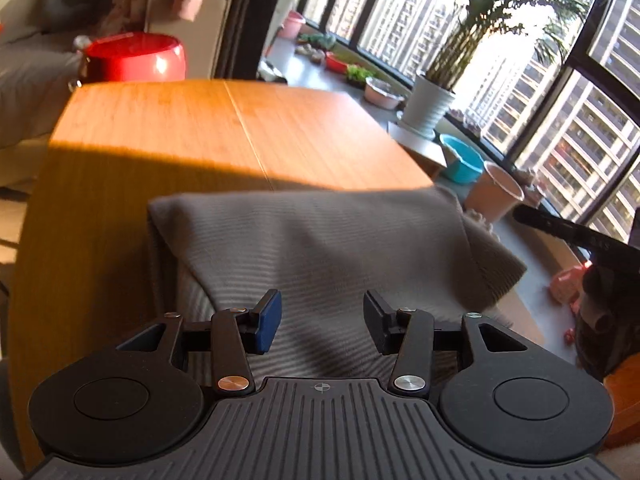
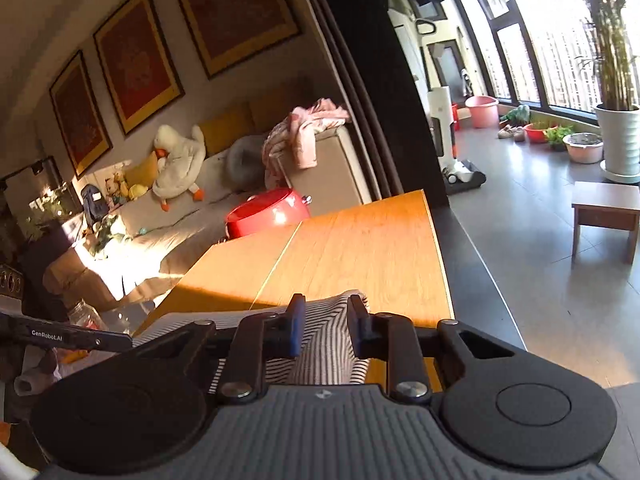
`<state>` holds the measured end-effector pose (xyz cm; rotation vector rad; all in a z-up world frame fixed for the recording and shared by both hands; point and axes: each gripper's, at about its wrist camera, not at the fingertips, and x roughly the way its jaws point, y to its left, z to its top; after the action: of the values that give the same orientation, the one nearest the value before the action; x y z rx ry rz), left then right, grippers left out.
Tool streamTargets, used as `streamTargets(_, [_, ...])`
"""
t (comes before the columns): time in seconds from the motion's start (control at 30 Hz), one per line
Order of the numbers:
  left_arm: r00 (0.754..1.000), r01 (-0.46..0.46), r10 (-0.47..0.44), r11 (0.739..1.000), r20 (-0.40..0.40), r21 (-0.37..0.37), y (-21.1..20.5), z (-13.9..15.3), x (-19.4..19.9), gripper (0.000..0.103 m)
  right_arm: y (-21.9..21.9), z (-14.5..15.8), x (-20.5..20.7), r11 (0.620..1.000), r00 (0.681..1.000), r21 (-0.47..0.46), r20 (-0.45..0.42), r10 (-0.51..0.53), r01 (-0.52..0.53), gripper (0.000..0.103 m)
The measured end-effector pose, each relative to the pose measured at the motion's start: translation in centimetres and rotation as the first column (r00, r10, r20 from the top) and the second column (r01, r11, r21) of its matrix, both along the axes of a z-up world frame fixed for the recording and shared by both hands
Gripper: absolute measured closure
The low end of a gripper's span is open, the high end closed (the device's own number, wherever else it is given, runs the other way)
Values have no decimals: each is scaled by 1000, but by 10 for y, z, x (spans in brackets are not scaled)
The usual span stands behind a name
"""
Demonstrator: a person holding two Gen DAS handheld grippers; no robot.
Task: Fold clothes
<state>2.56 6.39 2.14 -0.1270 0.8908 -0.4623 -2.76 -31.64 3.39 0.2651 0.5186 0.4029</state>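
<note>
garment (image 1: 320, 248): grey/white fine-striped ribbed knit, folded, corners rounded, lying on near end of wooden table (image 1: 224, 132), right edge hanging past the table side | left gripper (image 1: 322, 322): jaws wide apart, holding nothing, over the cloth | right gripper (image 2: 323, 330): jaws partly closed, fabric bunched between them, firm grip unclear

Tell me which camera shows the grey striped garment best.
The left wrist view: the garment spreads across the frame on the table, its folded edges visible. The right wrist view shows only a narrow strip between the right tongs.
</note>
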Motion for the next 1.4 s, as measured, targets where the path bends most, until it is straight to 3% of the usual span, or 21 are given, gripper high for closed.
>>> streamTargets(0.07, [1000,11,-10,1000,-28,29,-7,-16,9,51,18,-19,17,997,998,-67,-59,29,-33,82])
streamTargets(0.17, [1000,-11,10,999,16,51,-8,-19,33,48,33,-51,31,987,992,-152,-124,26,-45,81])
streamTargets(0.43, [990,-62,48,993,132,100,-42,-24,101,46,34,-49,0,987,988,-143,-144,57,-78,78])
streamTargets(0.53, [987,-63,45,992,154,113,-54,-23,109,40,32,-43,-11,988,971,-45,-196,134,-146,76])
streamTargets(0.8, [988,-64,47,992,150,112,-45,-12,80,16,42,-9,16,980,993,-162,-34,109,-113,75])
streamTargets(0.9, [994,-22,14,997,112,75,-38,-7,59,16,55,-24,45,956,996,-280,-39,76,-84,73])
streamTargets(0.97, [998,14,-16,999,66,28,-35,-9,47,16,55,-44,64,955,995,-290,-97,37,-64,73])
streamTargets(1.1, [998,54,-54,998,19,-6,-34,-16,35,17,52,-52,61,958,996,-284,-81,23,-45,72])
streamTargets(1.27, [999,28,-28,1000,37,-4,-35,-19,58,29,49,-53,39,945,997,-323,-71,18,-40,72])
streamTargets(1.4, [999,-22,23,999,45,-27,-32,-21,87,28,52,-54,10,953,994,-294,-93,47,-73,72])
